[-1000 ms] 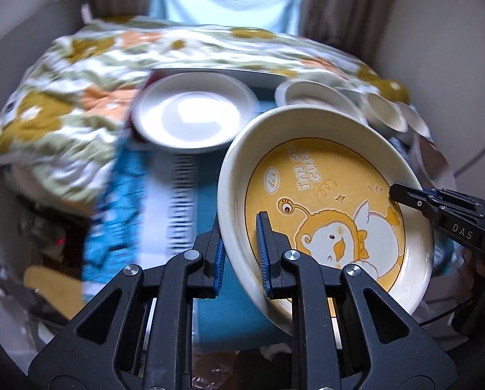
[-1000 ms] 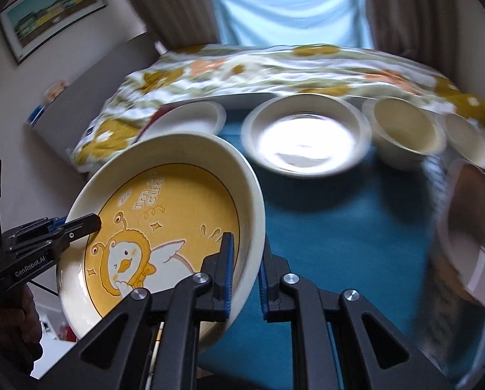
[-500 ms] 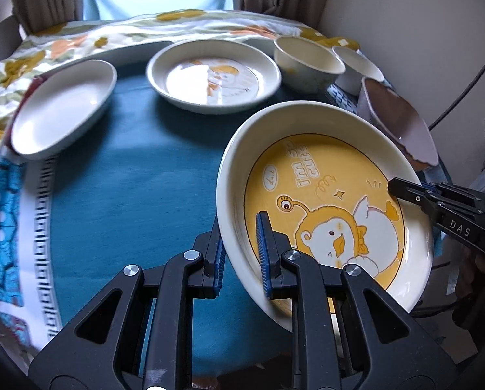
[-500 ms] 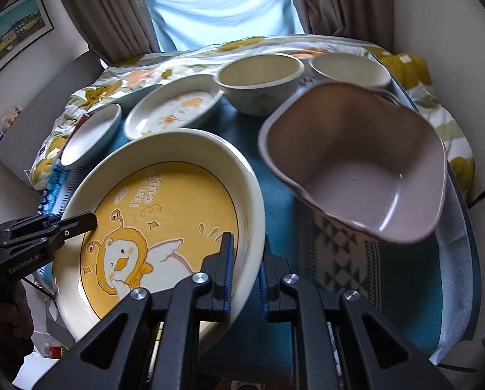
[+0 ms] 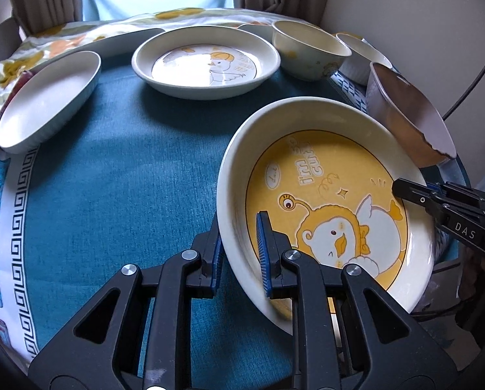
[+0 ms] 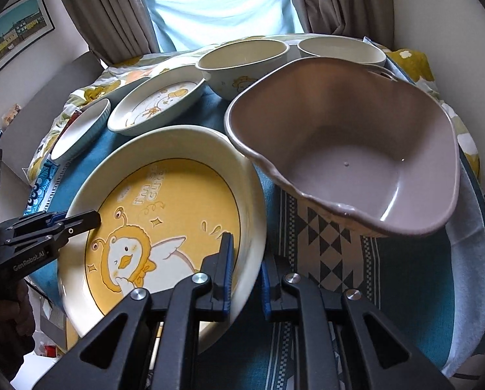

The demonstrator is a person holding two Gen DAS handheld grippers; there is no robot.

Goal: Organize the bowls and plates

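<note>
Right wrist view: both grippers [image 6: 246,271] clamp yellow plate [image 6: 164,214] beside mauve bowl [image 6: 349,159].

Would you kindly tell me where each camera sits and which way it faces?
Left wrist: on the left gripper, looking down across the table; the right gripper shows at right.
Right wrist: on the right gripper, looking down past the brown bowl; the left gripper and a hand show at left.
Shared: the yellow plate, clamped on opposite rims.

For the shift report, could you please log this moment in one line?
yellow plate | held over table edge | left gripper shut on rim | right gripper shut on rim
</note>
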